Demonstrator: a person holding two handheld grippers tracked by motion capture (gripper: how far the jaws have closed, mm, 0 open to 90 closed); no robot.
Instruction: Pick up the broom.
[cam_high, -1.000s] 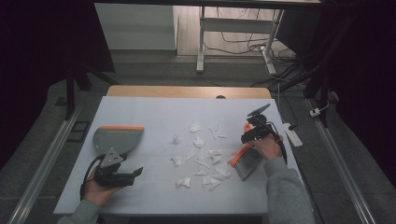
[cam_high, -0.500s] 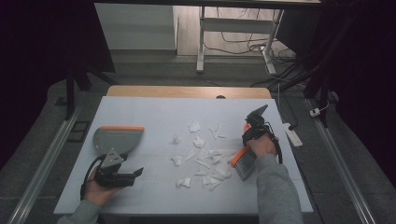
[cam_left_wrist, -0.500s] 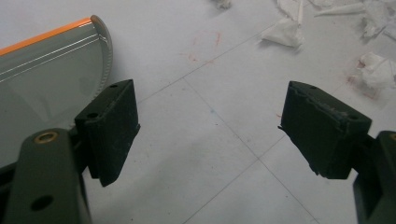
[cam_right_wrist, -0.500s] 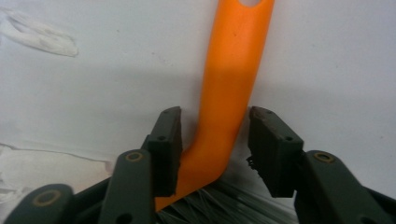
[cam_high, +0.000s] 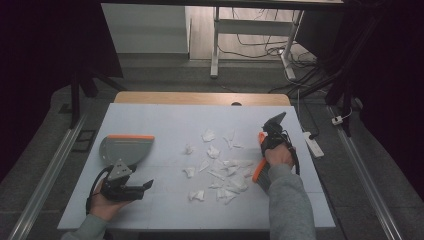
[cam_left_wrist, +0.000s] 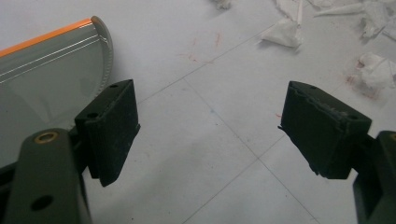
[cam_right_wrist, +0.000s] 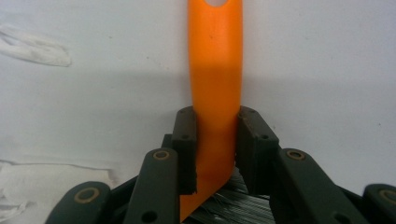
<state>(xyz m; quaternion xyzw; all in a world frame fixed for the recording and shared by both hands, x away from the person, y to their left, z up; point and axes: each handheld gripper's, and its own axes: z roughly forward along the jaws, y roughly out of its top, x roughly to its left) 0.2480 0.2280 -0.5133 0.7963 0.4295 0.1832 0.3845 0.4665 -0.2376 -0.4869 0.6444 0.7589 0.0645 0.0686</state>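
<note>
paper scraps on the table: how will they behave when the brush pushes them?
Probably very light: the paper scraps look thin and crumpled, so bristles may scatter or flip them. Likely floppy, bunching instead of sliding. Some may snag short of the dustpan lip.

White-topped table (cam_high: 165, 117) with a wooden far edge, grey dustpan with orange lip (cam_high: 125, 148) lying at centre left, scattered torn white paper scraps (cam_high: 220, 167) at centre, orange-handled brush (cam_high: 258, 171) resting at centre right
</note>
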